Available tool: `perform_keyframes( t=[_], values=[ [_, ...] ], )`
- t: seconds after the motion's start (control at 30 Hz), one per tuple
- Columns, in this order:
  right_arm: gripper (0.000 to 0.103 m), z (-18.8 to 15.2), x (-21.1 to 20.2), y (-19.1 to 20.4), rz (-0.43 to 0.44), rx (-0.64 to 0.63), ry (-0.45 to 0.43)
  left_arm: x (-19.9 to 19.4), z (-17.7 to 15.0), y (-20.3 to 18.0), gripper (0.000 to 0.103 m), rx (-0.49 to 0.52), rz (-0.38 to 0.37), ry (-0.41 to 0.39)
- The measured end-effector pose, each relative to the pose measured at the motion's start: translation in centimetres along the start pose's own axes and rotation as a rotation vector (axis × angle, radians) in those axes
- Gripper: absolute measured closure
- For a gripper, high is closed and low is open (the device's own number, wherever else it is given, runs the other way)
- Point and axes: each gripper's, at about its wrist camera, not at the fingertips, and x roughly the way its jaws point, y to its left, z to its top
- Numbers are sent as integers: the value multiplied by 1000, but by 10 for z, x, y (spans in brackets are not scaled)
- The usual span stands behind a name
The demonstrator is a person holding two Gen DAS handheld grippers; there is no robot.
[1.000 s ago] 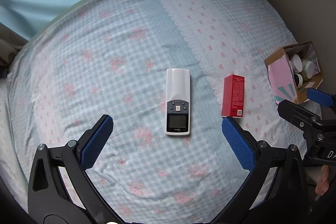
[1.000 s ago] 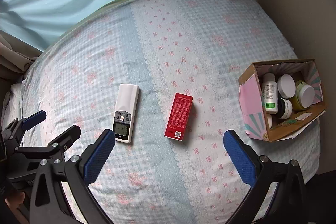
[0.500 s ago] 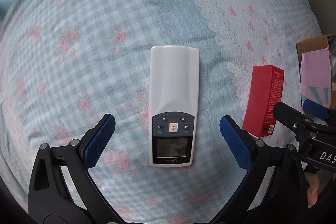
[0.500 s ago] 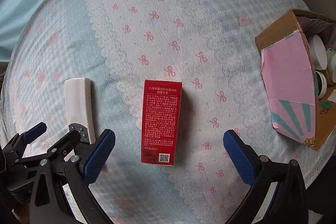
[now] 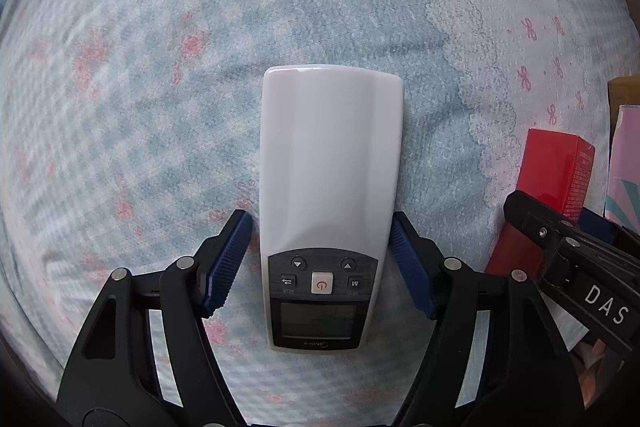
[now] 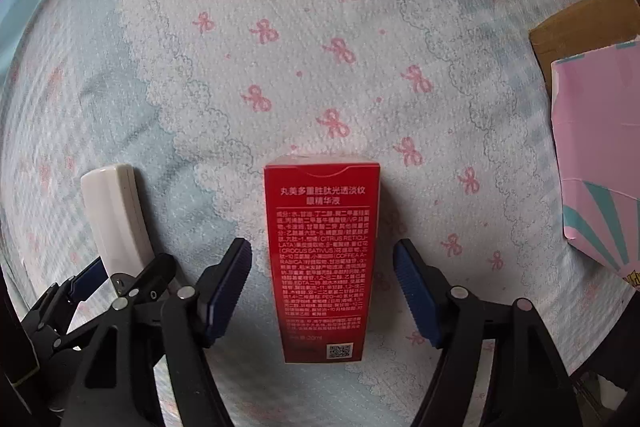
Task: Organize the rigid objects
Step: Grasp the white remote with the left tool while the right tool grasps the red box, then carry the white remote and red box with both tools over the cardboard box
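**Tools closing on the remote and the red box**

Bedding is filling both views: a bed under a pale blue checked cover with pink bows and a lace-print band. At its right side a brown cardboard box with a pink and teal flap is sitting, well apart from the two loose items.

The long white plastic remote control with a dark button panel is lying flat, its long axis running straight away from the left tool. The blue pads are flanking its narrow sides near the button end, closing in, the right one at the edge, a sliver of cover showing by the left; no firm clamp yet.

The slim red cardboard carton with white print is lying parallel, just beside the remote, lengthwise between the right tool, whose jaws are closing too, with clear gaps either side.

Each tool is squared across its item's short width, so a pinch looks ready; the right one is nearer the cardboard box.
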Motion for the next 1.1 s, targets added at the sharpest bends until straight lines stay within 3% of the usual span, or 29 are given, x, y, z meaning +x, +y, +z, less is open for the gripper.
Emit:
perform_keyframes(
  t=[0.13, 0.37, 0.73, 1.1],
  values=[
    [64, -4, 12, 6, -15, -3, 31, -2, 5, -3, 48, 20, 3, -4],
    [64, -5, 15, 9, -14, -7, 23, -11, 6, -9, 49, 68, 5, -28],
    [65, -16, 1, -6, 19, -24, 5, -26, -20, -1, 49, 49, -12, -49],
    [65, -47, -51, -3, 102, -126, -68, -86, -60, 30, 49, -25, -38, -140]
  ],
)
